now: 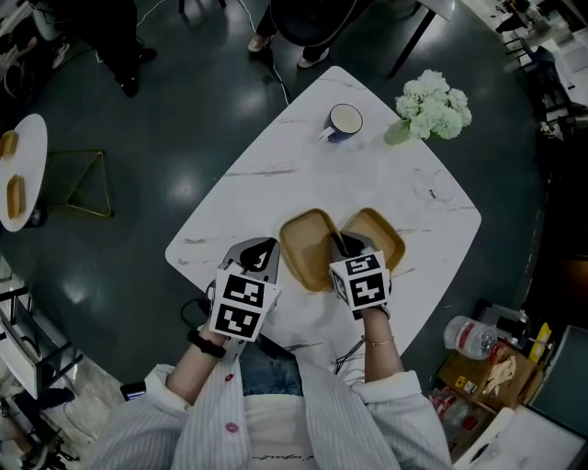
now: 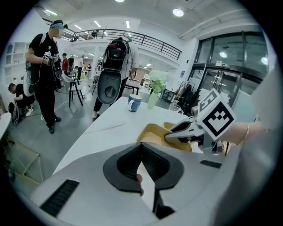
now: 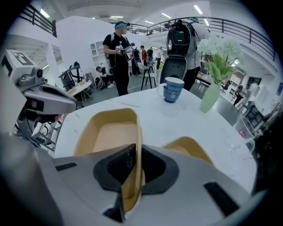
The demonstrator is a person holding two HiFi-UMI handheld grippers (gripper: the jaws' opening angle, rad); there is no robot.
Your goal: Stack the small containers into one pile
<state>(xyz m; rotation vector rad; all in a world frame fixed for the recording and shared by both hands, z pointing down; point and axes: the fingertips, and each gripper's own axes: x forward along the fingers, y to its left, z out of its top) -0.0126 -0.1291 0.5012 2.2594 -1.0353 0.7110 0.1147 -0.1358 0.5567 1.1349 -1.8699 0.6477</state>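
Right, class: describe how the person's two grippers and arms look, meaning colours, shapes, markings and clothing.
The left gripper and right gripper are pale grey shells with black ribbed pads. Each carries a white cube printed with black square markers. The sleeves are white with fine stripes. A dark band circles the left wrist and a thin bracelet the right.

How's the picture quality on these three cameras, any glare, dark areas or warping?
Head view: dim overall, the dark floor swallows detail, only the white table is bright. Left gripper view: strong fisheye bending, black corners, a ceiling light flares. Right gripper view: same warping; the tan container goes soft where its wall sits between the fingers, and the flowers are washed out.
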